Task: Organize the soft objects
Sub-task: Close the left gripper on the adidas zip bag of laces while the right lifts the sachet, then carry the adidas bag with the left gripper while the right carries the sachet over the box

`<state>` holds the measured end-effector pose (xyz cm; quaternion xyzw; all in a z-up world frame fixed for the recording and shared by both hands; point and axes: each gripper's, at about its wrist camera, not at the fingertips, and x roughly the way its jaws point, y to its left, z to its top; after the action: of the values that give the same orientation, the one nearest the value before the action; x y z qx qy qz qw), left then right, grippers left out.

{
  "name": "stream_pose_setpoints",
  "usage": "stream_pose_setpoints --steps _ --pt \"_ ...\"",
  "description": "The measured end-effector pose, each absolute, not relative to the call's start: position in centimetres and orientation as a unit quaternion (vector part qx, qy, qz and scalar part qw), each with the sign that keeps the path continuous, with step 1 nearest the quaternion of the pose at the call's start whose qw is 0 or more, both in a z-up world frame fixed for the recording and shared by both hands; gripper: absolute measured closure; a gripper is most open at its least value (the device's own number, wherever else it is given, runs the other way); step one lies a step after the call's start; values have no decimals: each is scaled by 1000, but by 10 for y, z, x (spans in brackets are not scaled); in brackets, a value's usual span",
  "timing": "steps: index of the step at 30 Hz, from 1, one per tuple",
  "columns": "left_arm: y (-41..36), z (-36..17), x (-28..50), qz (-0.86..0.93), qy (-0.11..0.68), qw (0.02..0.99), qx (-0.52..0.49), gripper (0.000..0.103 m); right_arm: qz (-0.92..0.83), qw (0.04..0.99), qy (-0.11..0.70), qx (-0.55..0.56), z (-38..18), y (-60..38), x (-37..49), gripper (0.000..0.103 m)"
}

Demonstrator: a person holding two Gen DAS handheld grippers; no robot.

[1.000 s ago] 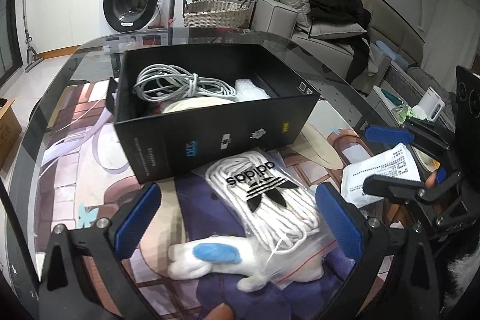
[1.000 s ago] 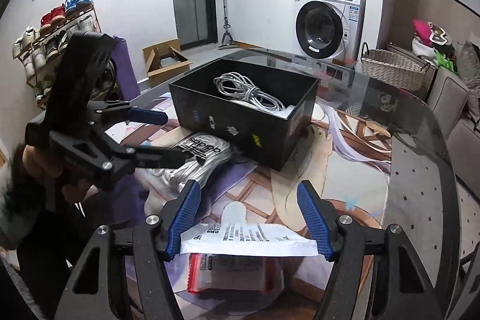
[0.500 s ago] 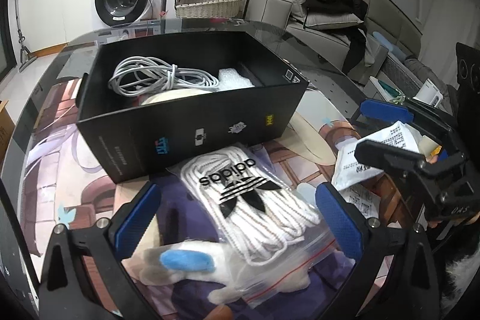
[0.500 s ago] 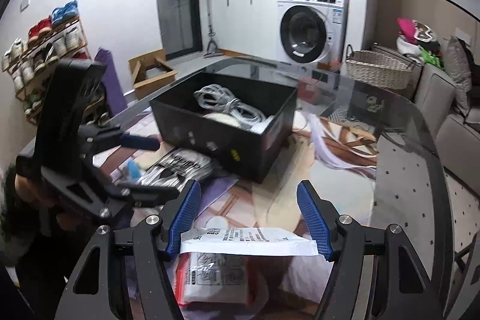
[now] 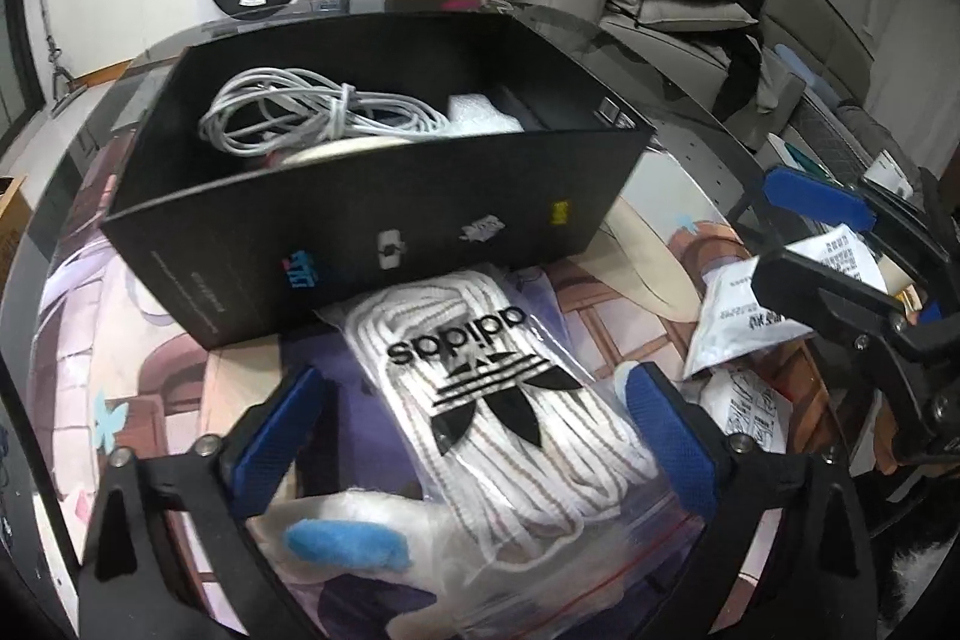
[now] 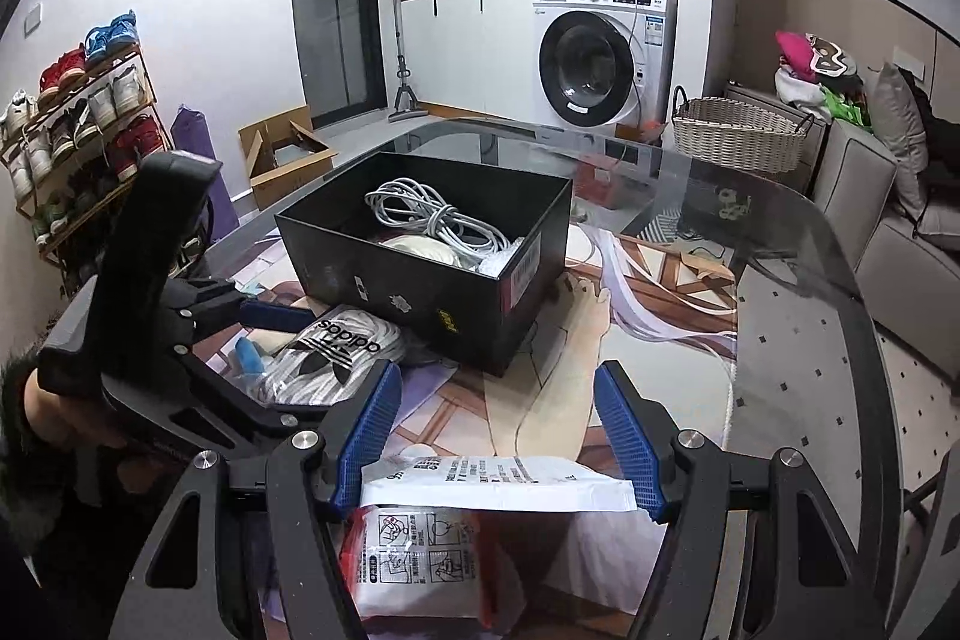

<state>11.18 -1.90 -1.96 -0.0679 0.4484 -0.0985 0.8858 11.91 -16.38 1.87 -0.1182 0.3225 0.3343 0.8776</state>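
Left hand-held gripper (image 5: 474,436) closing around the bagged white rope (image 5: 498,400) on the surface just near of the black box (image 5: 372,244), pads not yet biting: centre on the bundle, not loose plastic; right hand-held gripper (image 6: 498,436) pinches a white packet (image 6: 498,484).

The near side of the desk (image 6: 780,340) is crowded. The way forward is blocked by the black box (image 5: 372,232), whose front wall stands just behind the bagged laces (image 5: 498,400). The box is partly filled by a grey cable coil (image 5: 312,112), but its top is left open. To the right of the box, bare glass is seen, unobstructed. Room beside the laces is narrowed by the right claw (image 6: 498,436) and its white packet (image 6: 498,478).
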Motion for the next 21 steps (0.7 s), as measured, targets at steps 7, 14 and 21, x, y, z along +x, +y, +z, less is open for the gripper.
stream_pose_setpoints --steps 7,14,21 --pt "-24 -14 105 -124 434 891 -47 50 334 878 321 -120 19 -161 118 35" --pt "-21 -1 92 -146 413 898 -36 68 336 878 318 -126 22 -156 115 35" --pt "-6 22 78 -145 380 912 -50 70 335 884 304 -117 34 -157 110 35"
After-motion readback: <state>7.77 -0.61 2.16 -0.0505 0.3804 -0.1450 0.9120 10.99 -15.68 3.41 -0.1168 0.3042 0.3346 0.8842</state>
